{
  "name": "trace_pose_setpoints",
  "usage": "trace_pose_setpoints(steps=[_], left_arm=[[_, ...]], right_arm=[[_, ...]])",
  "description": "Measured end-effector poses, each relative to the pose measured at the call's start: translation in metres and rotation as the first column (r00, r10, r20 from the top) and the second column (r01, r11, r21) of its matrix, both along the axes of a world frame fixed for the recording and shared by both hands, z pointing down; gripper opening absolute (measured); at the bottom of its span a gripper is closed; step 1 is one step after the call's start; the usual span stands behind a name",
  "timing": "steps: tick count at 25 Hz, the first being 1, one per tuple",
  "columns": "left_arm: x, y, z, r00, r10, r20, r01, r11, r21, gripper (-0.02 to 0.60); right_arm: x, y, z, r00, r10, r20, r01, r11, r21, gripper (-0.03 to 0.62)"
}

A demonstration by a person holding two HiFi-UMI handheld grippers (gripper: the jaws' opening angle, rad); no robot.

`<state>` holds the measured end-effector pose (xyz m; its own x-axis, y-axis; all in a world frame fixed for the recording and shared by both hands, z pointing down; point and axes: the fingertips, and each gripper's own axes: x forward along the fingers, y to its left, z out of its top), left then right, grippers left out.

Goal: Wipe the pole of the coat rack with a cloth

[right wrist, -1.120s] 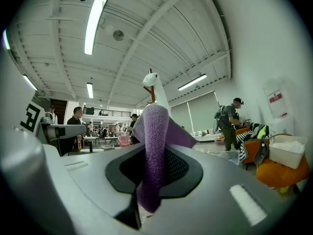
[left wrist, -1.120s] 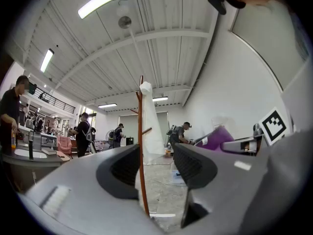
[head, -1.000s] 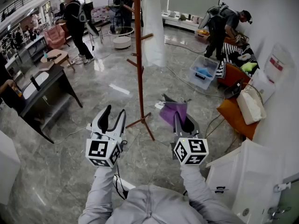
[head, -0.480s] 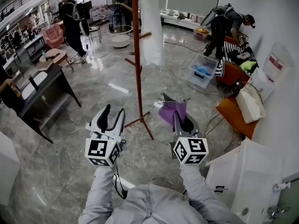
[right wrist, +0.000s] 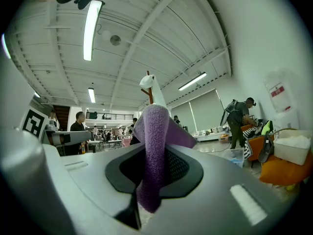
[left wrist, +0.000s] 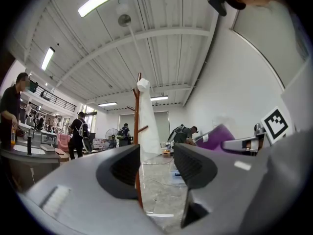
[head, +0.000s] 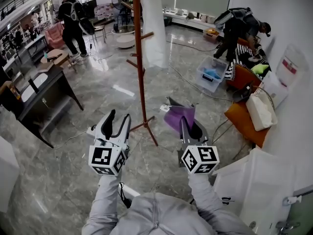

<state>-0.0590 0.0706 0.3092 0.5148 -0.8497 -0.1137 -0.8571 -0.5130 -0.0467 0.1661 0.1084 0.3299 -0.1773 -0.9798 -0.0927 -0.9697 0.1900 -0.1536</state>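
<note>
Head view, coat rack pole (head: 140,72): brown wood, upright on the grey marble floor (head: 98,89), ahead of both grippers and apart from them; its feet spread between the two.
Head view, white garment (head: 154,28): hangs from the top of the rack, to the right of the pole.
Head view, left gripper (head: 119,117): held low and left of the rack's feet, jaws spread, nothing in them.
Head view, right gripper (head: 188,127): to the right of the rack's feet, with a purple cloth (head: 179,115) standing out past its tips.
Head view, surroundings: dark desk (head: 46,94) at left; clear plastic bin (head: 211,75) and a bending person (head: 239,26) at far right.
Left gripper view, left gripper (left wrist: 157,166): jaws wide apart and empty; the pole (left wrist: 137,111) shows far off through the gap.
Left gripper view, cloth (left wrist: 220,133): purple, at right, on the other gripper.
Right gripper view, right gripper (right wrist: 152,177): jaws clamped on the cloth (right wrist: 155,131), which rises as a folded purple strip.
Right gripper view, rack top (right wrist: 147,88): behind the cloth, well away.
</note>
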Motion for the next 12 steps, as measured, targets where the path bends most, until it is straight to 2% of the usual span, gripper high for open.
trace_pose_setpoints(steps=[12], left_arm=[[0.008, -0.024, 0.014, 1.000, -0.028, 0.008, 0.028, 0.999, -0.032, 0.230]], right_arm=[[0.004, -0.033, 0.017, 0.999, -0.041, 0.003, 0.041, 0.998, -0.038, 0.054]])
